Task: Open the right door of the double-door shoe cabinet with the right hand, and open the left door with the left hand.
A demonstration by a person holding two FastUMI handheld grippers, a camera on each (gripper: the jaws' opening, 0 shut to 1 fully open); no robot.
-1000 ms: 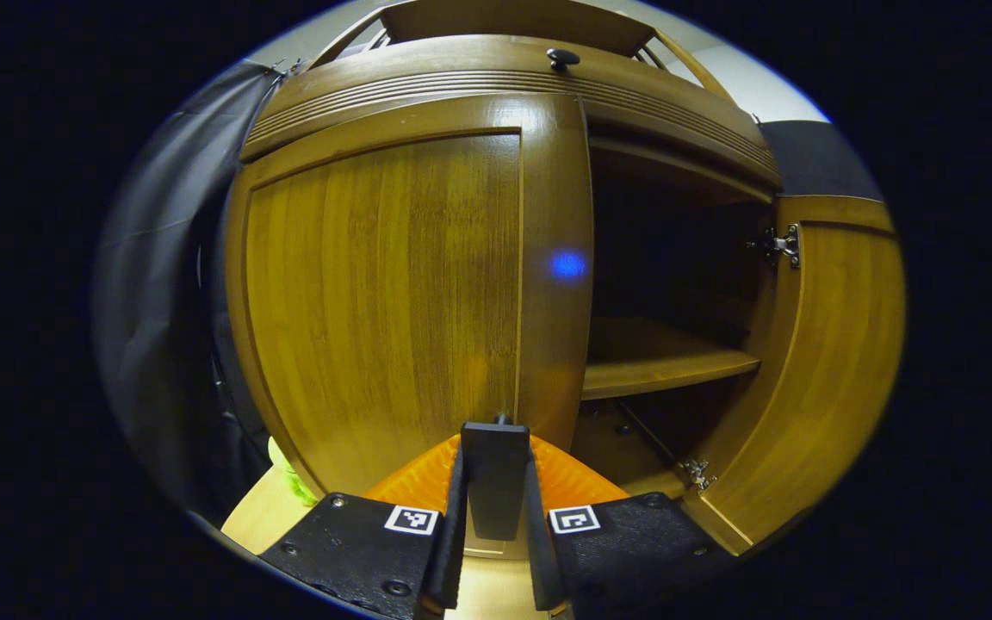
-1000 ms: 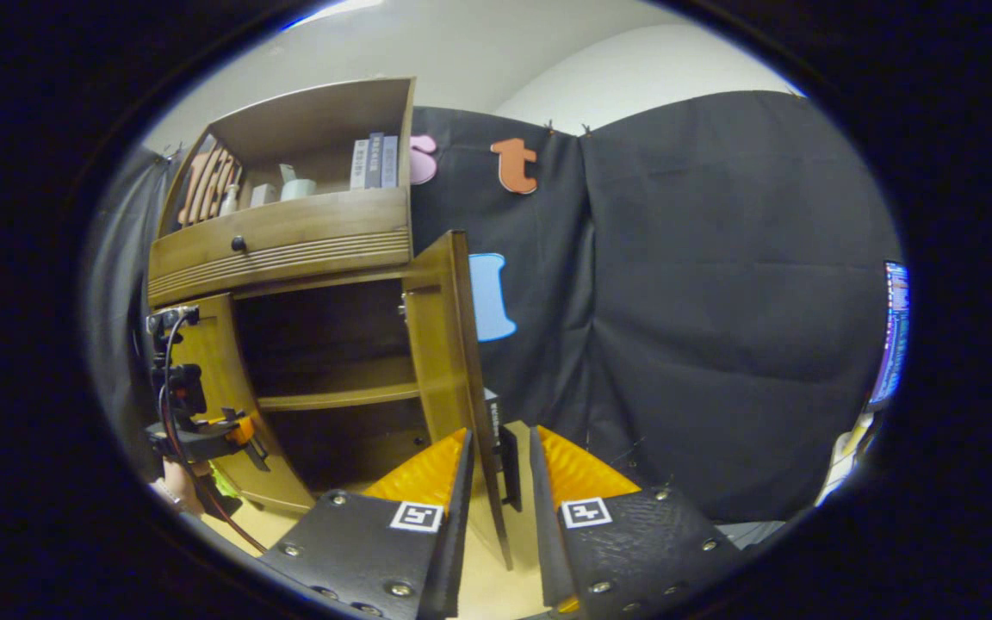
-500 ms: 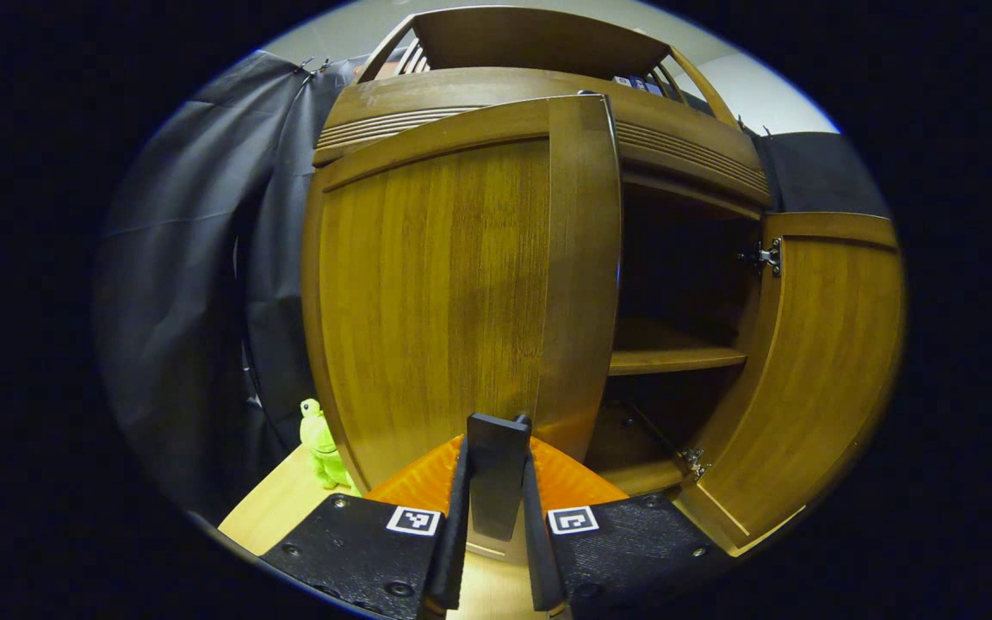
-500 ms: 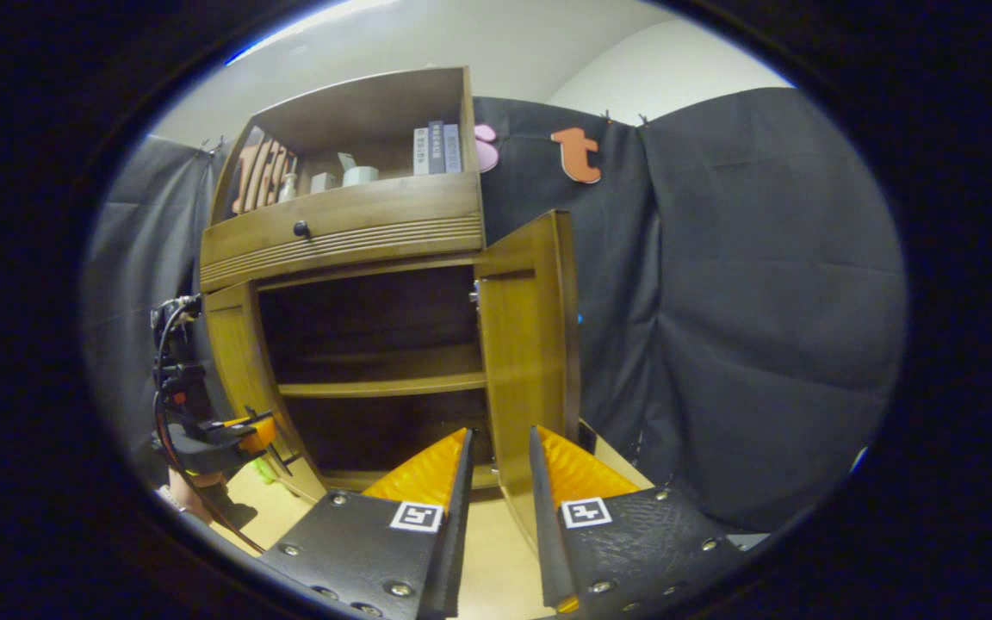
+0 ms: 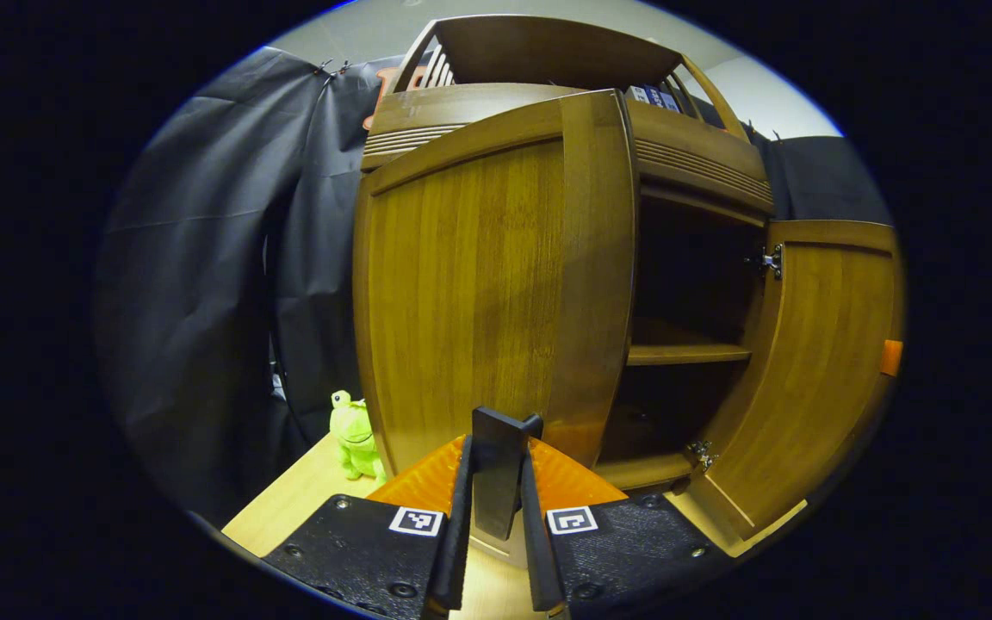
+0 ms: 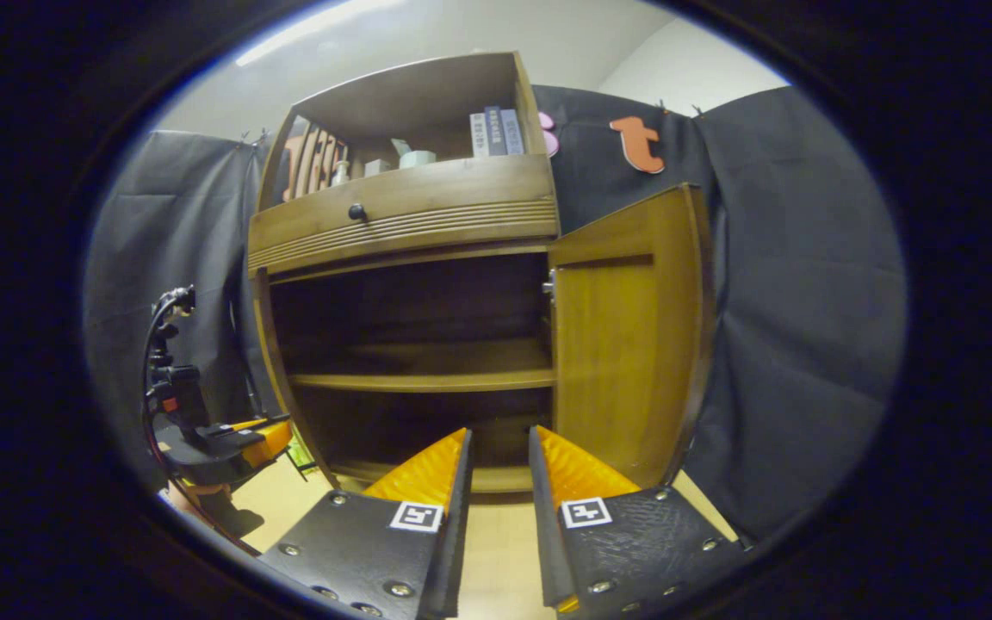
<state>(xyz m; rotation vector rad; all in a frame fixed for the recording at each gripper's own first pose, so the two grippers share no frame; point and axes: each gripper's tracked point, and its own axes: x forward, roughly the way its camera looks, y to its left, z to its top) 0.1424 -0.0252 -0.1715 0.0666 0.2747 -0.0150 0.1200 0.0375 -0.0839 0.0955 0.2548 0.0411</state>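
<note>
Both doors open; left gripper (image 5: 496,482) jaws pinch handle (image 5: 496,469), right gripper (image 6: 500,482) jaws parted.

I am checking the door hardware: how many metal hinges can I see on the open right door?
2 in the left gripper view, both on the right door: the upper hinge near its top corner, the lower hinge near the cabinet floor. The left door's hinges are hidden behind it.

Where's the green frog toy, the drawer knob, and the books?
green frog toy (image 5: 353,435), left gripper view, on its body.
drawer knob (image 6: 356,211), right gripper view, on the round knob.
books (image 6: 493,131), right gripper view, on the spines.
</note>
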